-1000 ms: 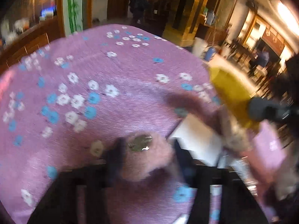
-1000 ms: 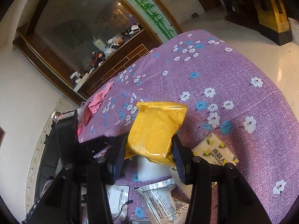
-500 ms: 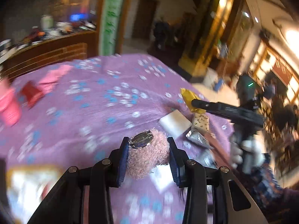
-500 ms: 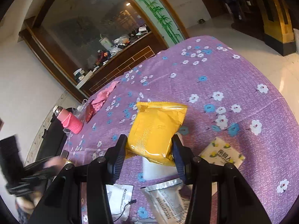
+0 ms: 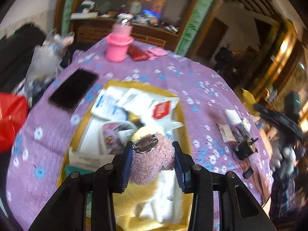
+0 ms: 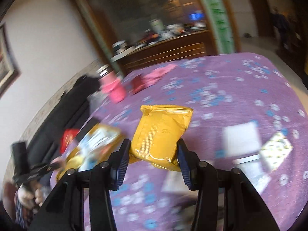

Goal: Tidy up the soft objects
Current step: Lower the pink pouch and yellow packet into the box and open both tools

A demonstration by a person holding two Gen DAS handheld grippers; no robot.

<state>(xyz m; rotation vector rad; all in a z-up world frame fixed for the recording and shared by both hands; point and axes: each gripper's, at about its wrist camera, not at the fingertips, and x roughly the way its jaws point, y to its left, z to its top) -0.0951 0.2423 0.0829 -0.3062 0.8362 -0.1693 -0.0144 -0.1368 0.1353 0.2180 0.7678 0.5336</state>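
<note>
My left gripper (image 5: 153, 162) is shut on a fuzzy pink plush piece (image 5: 152, 161) with a metal clasp on top. It hangs over a yellow-rimmed box (image 5: 84, 115) full of white packets and soft things. My right gripper (image 6: 153, 154) is shut on a yellow pouch (image 6: 161, 132), held above the purple flowered tablecloth (image 6: 221, 88). The same box (image 6: 92, 144) appears blurred at the lower left of the right wrist view. Seen from the left wrist, the right gripper's hand tool (image 5: 279, 119) is at the far right.
A black phone (image 5: 73, 89), a pink bottle (image 5: 119, 44) and a red bag (image 5: 10, 117) lie around the box. White packets (image 6: 242, 138) and a patterned tissue pack (image 6: 276, 148) sit at the right. A small black device with cable (image 5: 245, 148) lies near the table edge.
My left gripper has swung left with the plush piece and now hangs over the box. My right gripper has also swung left with the yellow pouch, away from the packets.
</note>
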